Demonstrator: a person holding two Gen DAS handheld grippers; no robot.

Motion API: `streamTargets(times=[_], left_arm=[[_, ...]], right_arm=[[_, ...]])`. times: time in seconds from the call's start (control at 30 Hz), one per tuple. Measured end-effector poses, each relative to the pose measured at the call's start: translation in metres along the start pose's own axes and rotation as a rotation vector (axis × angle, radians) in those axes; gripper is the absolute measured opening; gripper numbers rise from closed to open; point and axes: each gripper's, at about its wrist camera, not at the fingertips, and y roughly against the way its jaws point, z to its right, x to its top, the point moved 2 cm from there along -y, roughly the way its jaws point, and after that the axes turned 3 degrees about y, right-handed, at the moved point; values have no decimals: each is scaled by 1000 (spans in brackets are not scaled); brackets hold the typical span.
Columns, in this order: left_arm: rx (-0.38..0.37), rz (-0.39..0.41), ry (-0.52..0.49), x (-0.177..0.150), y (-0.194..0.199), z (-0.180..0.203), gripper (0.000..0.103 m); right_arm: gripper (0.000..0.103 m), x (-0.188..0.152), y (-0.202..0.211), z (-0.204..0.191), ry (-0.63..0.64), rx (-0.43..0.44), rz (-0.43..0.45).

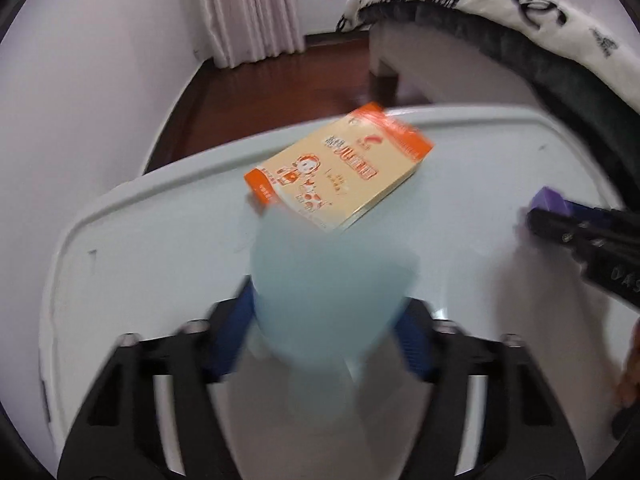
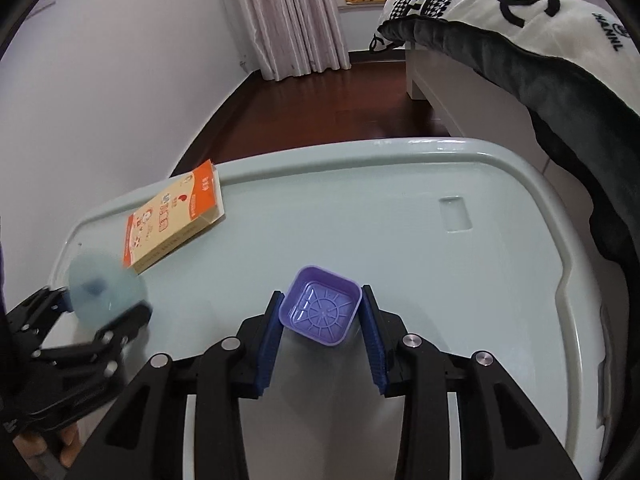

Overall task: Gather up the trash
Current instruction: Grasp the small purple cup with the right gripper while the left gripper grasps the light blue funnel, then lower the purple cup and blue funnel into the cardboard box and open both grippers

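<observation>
My left gripper [image 1: 326,320] is shut on a pale blue plastic cup [image 1: 332,280], held above the pale table [image 1: 160,240]; the cup is motion-blurred. It also shows in the right wrist view [image 2: 106,286] at the left. My right gripper [image 2: 320,320] is shut on a small purple square tray [image 2: 320,306], held just over the table [image 2: 400,232]. The tray's corner shows in the left wrist view [image 1: 548,200]. An orange and cream carton [image 1: 340,168] lies flat near the table's far left edge, and it shows in the right wrist view [image 2: 172,220].
A bed with a black and white blanket [image 2: 540,40] runs along the right, close to the table. Dark wooden floor [image 2: 320,108] and pink curtains [image 2: 296,16] lie beyond. A white wall [image 2: 100,100] stands left.
</observation>
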Motion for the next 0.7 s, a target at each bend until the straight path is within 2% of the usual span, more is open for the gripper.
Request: streamTargets(times=[0.17, 0.3, 0.4, 0.47, 0.57, 0.7], left_arm=[[-25, 9, 100, -23, 35, -17, 50], [-65, 38, 188, -62, 108, -31, 50], [-61, 57, 218, -91, 155, -35, 50], [-55, 68, 217, -114, 187, -34, 50], [-41, 79, 205, -156, 230, -29, 50], [-51, 47, 204, -209, 256, -18, 50]], right_arm=[[37, -7, 16, 0, -37, 34, 6], [37, -20, 53, -6, -58, 65, 27], [37, -38, 94, -16, -71, 106, 48], [37, -58, 131, -30, -54, 139, 75], [37, -105, 185, -57, -7, 181, 91], [37, -168, 235, -91, 85, 195, 103]])
